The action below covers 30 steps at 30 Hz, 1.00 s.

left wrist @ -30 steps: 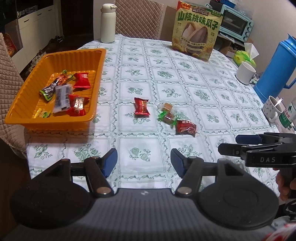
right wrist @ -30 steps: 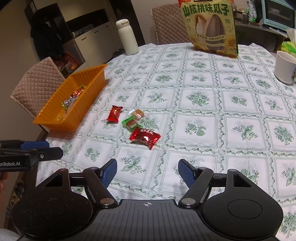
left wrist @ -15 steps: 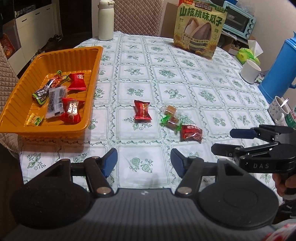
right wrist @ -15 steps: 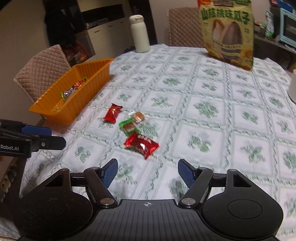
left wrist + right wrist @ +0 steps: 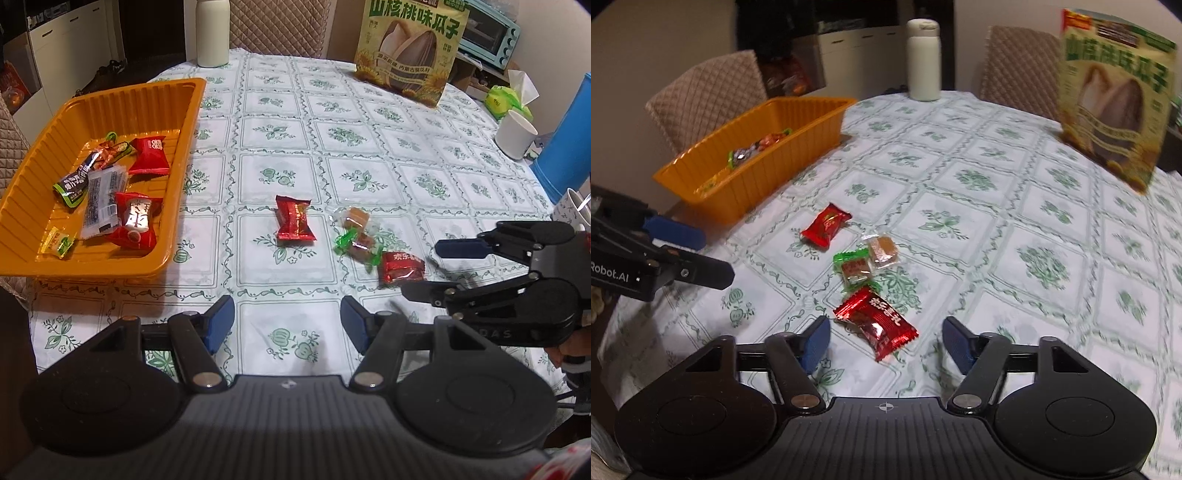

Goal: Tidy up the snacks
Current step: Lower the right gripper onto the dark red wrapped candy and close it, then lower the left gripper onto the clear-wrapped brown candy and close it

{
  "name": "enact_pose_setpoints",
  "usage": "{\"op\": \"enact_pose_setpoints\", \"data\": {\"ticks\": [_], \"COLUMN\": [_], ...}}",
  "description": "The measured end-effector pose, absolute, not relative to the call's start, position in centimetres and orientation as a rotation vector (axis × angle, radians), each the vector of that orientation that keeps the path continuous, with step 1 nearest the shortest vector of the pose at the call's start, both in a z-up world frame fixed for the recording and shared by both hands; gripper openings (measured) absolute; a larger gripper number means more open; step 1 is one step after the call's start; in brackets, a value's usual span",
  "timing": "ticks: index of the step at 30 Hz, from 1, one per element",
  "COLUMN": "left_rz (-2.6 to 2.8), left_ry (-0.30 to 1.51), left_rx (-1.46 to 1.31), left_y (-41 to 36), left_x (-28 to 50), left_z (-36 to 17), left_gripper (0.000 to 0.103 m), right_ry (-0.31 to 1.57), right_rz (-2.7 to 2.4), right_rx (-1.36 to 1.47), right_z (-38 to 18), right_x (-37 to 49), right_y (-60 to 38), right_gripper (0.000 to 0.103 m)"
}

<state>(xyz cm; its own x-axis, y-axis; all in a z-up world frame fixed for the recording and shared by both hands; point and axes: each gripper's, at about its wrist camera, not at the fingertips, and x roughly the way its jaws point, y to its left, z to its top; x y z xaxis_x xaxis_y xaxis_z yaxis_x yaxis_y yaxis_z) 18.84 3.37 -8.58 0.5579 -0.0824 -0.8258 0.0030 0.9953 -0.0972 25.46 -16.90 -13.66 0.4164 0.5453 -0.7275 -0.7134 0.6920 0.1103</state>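
Note:
An orange tray (image 5: 184,122) (image 5: 798,147) holds several wrapped snacks at the table's left. Loose on the cloth lie a red packet (image 5: 294,222) (image 5: 826,229), a clear-wrapped brown candy (image 5: 354,218) (image 5: 882,251), a green-wrapped candy (image 5: 356,245) (image 5: 854,268) and a second red packet (image 5: 400,267) (image 5: 877,325). My right gripper (image 5: 885,343) is open and empty, its jaws either side of the second red packet; it also shows in the left wrist view (image 5: 434,267). My left gripper (image 5: 287,325) is open and empty above the near table edge.
A big sunflower-seed bag (image 5: 410,48) and a white bottle (image 5: 212,33) stand at the far side. A white cup (image 5: 515,134), a blue thermos (image 5: 565,140) and a mug (image 5: 570,214) stand at the right. Quilted chairs (image 5: 709,96) surround the table.
My right gripper has moved forward and left until the nearest red packet lies between its open jaws. My left gripper has drifted slightly forward. No snack has moved.

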Motion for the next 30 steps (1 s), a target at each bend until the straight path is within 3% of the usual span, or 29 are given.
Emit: {"op": "enact_pose_setpoints", "data": {"ticks": [3,11,14,18,30], "left_rz": [-0.051,-0.049,-0.053,-0.062,-0.166], "left_ry": [0.984,0.996,0.998,0.998,0.942], "left_rx": [-0.090,-0.090,-0.087,-0.083,-0.024], "left_y": [3.5,3.6,3.4,3.0,0.0], "left_x": [19.0,19.4,19.4,19.7,21.4], "left_z": [-8.8,-9.2,-9.4,-9.5,-10.5], "left_gripper": [0.060,0.060,0.060,0.060,0.059], "right_ry": [0.820,0.806,0.808,0.819,0.872], "right_rz": [0.813,0.841,0.854,0.859,0.685], "right_rx": [-0.271,-0.305,-0.317,-0.313,-0.190], "right_z": [-14.2,-14.6,-14.7,-14.7,-14.4], "right_x": [25.7,26.0,26.0,25.9,25.9], "right_y": [-16.2,-15.3,-15.0,-15.2,-18.6], "right_gripper": [0.055,0.053,0.046,0.029,0.027]}}
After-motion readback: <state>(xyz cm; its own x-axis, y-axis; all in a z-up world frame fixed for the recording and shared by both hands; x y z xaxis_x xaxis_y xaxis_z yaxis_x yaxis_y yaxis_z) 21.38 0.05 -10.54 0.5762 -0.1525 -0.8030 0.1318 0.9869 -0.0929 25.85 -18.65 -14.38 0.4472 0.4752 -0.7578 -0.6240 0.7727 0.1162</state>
